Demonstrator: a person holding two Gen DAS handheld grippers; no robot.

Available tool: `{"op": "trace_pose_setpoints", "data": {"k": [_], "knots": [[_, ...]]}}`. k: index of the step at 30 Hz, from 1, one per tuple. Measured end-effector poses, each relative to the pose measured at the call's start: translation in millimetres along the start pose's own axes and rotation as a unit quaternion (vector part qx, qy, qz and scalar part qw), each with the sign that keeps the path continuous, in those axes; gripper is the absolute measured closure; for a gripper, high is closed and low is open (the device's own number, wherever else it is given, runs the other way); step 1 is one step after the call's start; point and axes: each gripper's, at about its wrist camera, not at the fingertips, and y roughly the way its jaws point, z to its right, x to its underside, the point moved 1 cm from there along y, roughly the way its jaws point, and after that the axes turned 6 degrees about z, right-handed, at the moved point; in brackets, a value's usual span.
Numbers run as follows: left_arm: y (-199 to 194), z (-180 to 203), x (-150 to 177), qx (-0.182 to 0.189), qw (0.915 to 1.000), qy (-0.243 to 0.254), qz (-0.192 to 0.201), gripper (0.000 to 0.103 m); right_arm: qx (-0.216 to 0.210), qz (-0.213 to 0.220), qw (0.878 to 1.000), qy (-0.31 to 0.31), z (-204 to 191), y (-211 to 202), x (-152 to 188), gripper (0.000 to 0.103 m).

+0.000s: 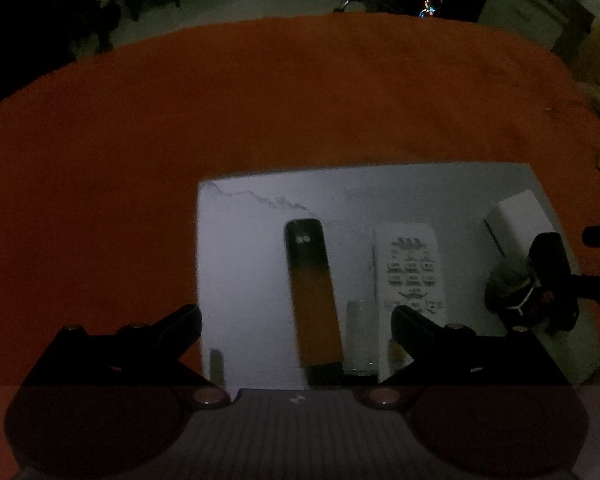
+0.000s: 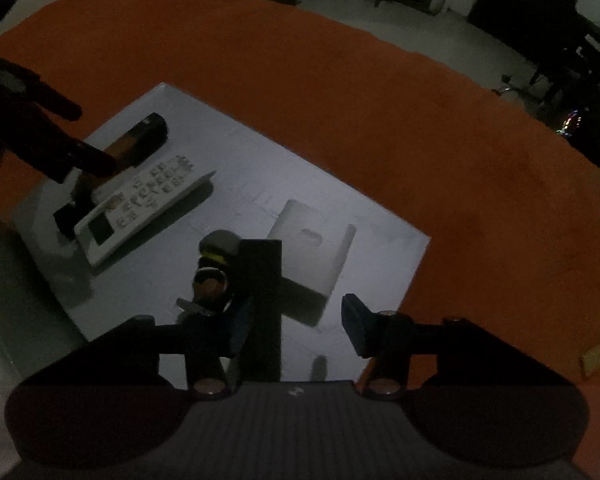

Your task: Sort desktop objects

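Note:
A white marbled board [image 1: 260,216] [image 2: 228,148] lies on the orange tablecloth [image 1: 260,92] [image 2: 420,100]. On it are a black-and-orange slim bar [image 1: 314,296] [image 2: 138,140], a white remote control [image 1: 412,268] [image 2: 144,204], a white box [image 1: 516,212] [image 2: 316,256], a black box [image 1: 550,264] [image 2: 262,304] and a small dark toy figure [image 1: 514,288] [image 2: 214,268]. My left gripper [image 1: 296,322] is open above the near end of the bar. My right gripper [image 2: 296,320] is open around the black box, beside the figure.
The table's far edge curves across both views, with a dark room and floor behind it. A small white cylinder [image 1: 360,336] lies between the bar and the remote. A small tan tag [image 2: 594,358] lies on the cloth at right.

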Motion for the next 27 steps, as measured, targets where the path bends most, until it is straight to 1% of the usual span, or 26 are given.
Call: {"op": "trace_pose_setpoints", "data": {"k": [3, 5, 6, 9, 10, 11, 12, 13, 15, 17, 23, 27], "knots": [[3.3, 3.3, -1.2, -0.006, 0.9998, -0.009, -0.014, 0.002, -0.013, 0.001, 1.0, 0.001, -5.1, 3.7, -1.7, 0.051], [8.3, 5.5, -1.9, -0.01, 0.9993, -0.016, -0.031, 0.007, -0.013, -0.004, 1.0, -0.009, -11.6, 7.9, -3.1, 0.051], [10.5, 6.4, -2.3, -0.011, 0.999, -0.02, -0.039, 0.008, -0.012, -0.007, 1.0, -0.014, -15.0, 10.0, -3.8, 0.051], [10.2, 3.0, -4.8, 0.01, 0.9979, -0.034, -0.053, 0.019, -0.003, -0.032, 0.999, -0.036, -26.1, 19.5, -3.6, 0.051], [9.6, 1.1, -5.9, 0.016, 0.9976, -0.039, -0.056, 0.029, 0.0, -0.039, 0.998, -0.041, -29.1, 22.8, -2.8, 0.051], [9.8, -0.8, -6.6, 0.018, 0.9974, -0.041, -0.057, 0.044, 0.004, -0.045, 0.998, -0.046, -32.0, 26.0, -2.1, 0.052], [9.9, -2.5, -7.3, 0.021, 0.9972, -0.043, -0.058, 0.051, 0.007, -0.051, 0.997, -0.051, -34.9, 29.2, -1.3, 0.059], [9.7, -3.0, -7.9, 0.021, 0.9974, -0.04, -0.056, 0.062, 0.007, -0.055, 0.998, -0.038, -33.9, 30.7, -1.5, 0.07], [8.9, -1.1, -6.9, 0.019, 0.9983, -0.03, -0.047, 0.063, 0.004, -0.061, 0.998, -0.006, -30.1, 33.0, -2.2, 0.071], [7.0, -1.6, -5.7, 0.023, 0.9985, -0.03, -0.04, 0.064, -0.009, -0.058, 0.998, 0.014, -26.2, 30.6, -2.6, 0.071], [4.3, -10.4, -2.7, 0.039, 0.998, -0.042, -0.028, 0.065, -0.017, -0.04, 0.997, 0.056, -16.9, 17.5, 1.5, 0.071], [2.4, -16.7, -0.7, 0.037, 0.998, -0.043, -0.027, 0.064, -0.005, -0.045, 0.997, 0.066, -14.0, 18.2, 7.3, 0.071]]}}
